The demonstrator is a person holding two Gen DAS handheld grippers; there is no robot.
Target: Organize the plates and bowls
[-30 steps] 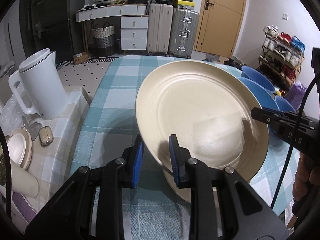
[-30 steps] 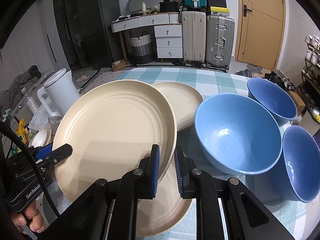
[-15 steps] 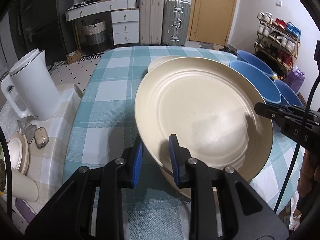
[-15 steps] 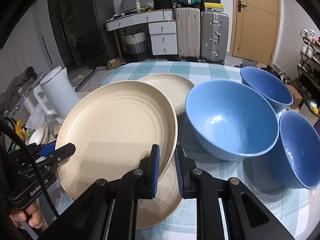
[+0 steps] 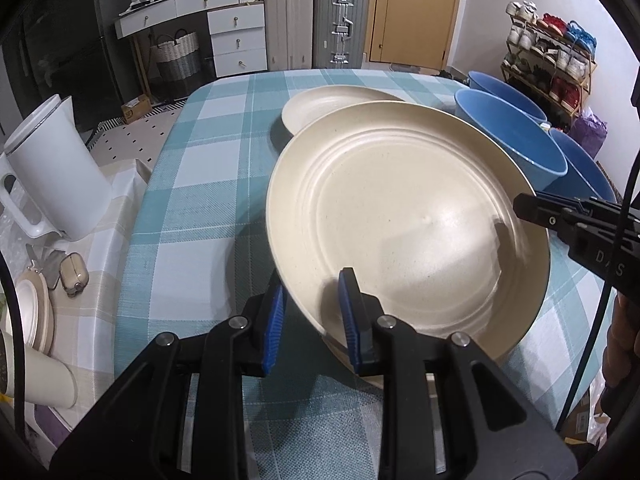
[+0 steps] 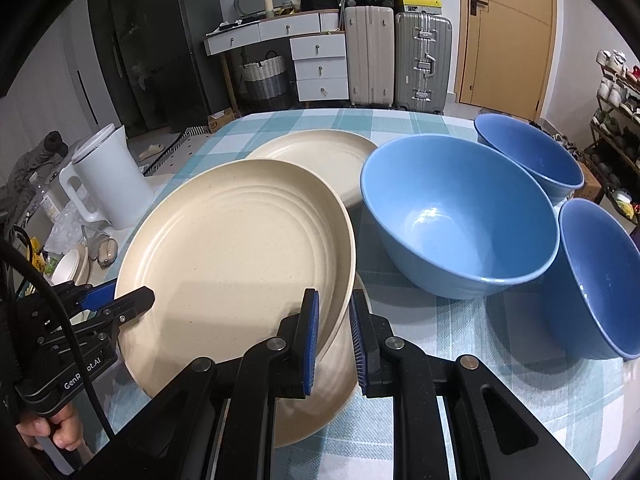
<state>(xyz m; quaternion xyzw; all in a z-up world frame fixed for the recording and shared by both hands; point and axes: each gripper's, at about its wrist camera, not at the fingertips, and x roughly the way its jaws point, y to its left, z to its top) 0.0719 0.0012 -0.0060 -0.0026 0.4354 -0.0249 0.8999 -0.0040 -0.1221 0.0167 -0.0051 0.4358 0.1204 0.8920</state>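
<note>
both grippers, left gripper point(image 5: 310, 316) and right gripper point(image 6: 334, 336), stayed clamped on opposite rims of the cream plate point(image 5: 404, 232), which dropped lower over the plate beneath point(image 6: 320, 400), stacking nearly done.

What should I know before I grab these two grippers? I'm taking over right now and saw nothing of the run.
Left gripper: shut on the near-left rim of the raised cream plate.
Right gripper: shut on the same plate's opposite rim; both carry it, tilted, above the table.
Below it lies a second cream plate; a third cream plate rests further back on the checked cloth.
Three blue bowls stand separately to the right, unstacked.
Done: one plate lifted.
Left: probably set it on another plate, stack the rest, then nest the bowls.
</note>
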